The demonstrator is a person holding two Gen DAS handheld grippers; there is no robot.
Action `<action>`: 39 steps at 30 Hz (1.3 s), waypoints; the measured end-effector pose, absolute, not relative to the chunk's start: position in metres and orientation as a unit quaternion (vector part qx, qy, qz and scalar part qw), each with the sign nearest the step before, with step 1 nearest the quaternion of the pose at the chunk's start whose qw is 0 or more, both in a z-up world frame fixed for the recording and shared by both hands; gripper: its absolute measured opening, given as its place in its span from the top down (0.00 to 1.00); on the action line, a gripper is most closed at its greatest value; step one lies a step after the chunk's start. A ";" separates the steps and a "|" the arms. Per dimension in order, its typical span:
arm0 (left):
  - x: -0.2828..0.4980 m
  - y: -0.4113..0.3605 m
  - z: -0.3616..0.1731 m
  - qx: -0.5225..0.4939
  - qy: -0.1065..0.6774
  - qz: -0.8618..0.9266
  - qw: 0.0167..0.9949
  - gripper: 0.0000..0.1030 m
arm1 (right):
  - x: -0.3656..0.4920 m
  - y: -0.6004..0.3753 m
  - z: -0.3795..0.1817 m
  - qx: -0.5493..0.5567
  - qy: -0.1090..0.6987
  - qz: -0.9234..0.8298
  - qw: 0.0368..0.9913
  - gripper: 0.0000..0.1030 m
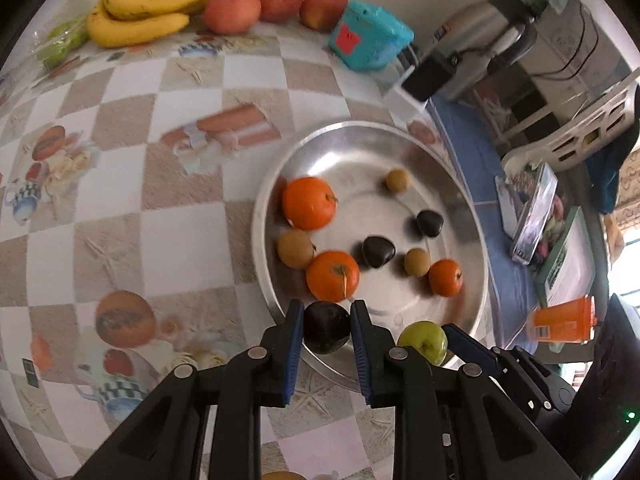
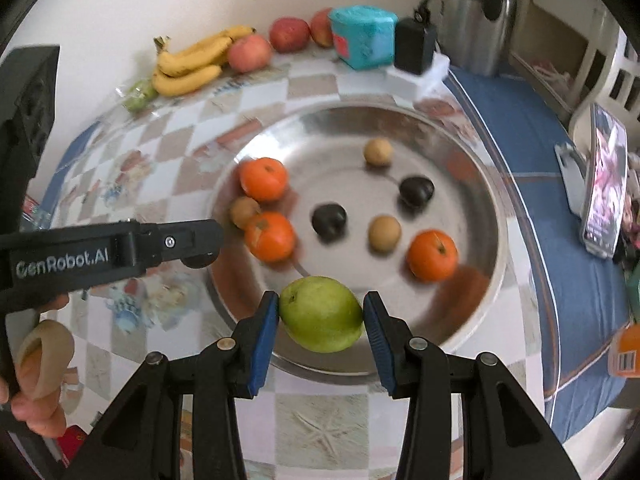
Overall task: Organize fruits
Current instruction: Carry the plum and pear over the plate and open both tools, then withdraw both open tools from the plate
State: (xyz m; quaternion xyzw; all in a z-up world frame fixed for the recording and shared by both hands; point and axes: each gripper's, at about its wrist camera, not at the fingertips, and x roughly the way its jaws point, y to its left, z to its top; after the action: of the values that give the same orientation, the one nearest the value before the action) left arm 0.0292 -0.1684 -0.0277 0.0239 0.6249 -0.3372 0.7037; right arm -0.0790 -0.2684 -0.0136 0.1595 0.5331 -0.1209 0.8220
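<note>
A round metal tray (image 1: 460,208) (image 2: 472,184) holds three oranges (image 1: 308,202) (image 2: 264,179), three small brown fruits (image 1: 296,249) (image 2: 384,233) and two dark fruits (image 1: 378,251) (image 2: 329,219). My left gripper (image 1: 326,326) is shut on a dark fruit (image 1: 326,333) over the tray's near rim. My right gripper (image 2: 321,312) is shut on a green fruit (image 2: 321,314), also above the near rim; it shows in the left wrist view (image 1: 425,340). The left gripper's body (image 2: 120,248) reaches in from the left in the right wrist view.
Bananas (image 1: 148,8) (image 2: 192,62), red apples (image 1: 232,11) (image 2: 250,53) and a teal box (image 1: 370,36) (image 2: 364,38) stand along the far wall. A metal flask (image 1: 480,40), a phone on a stand (image 2: 604,176) and an orange cup (image 1: 562,320) are on the right.
</note>
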 end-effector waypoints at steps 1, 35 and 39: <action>0.029 -0.169 -0.031 0.024 0.627 -0.337 0.702 0.74 | -0.081 -0.270 -0.016 0.160 0.535 -0.122 0.820 0.56; -0.013 -0.065 0.001 0.169 0.500 -0.116 0.841 0.02 | -0.112 -0.226 0.011 0.151 0.490 -0.128 0.849 0.13; -0.017 -0.060 0.001 0.173 0.500 -0.104 0.842 0.02 | -0.114 -0.226 0.012 0.152 0.487 -0.135 0.850 0.13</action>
State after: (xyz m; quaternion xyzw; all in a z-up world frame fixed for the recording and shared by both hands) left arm -0.0166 -0.0601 0.0009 0.1729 0.4995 -0.1041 0.8425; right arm -0.1138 -0.2264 0.0116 0.1516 0.4867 -0.1352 0.8496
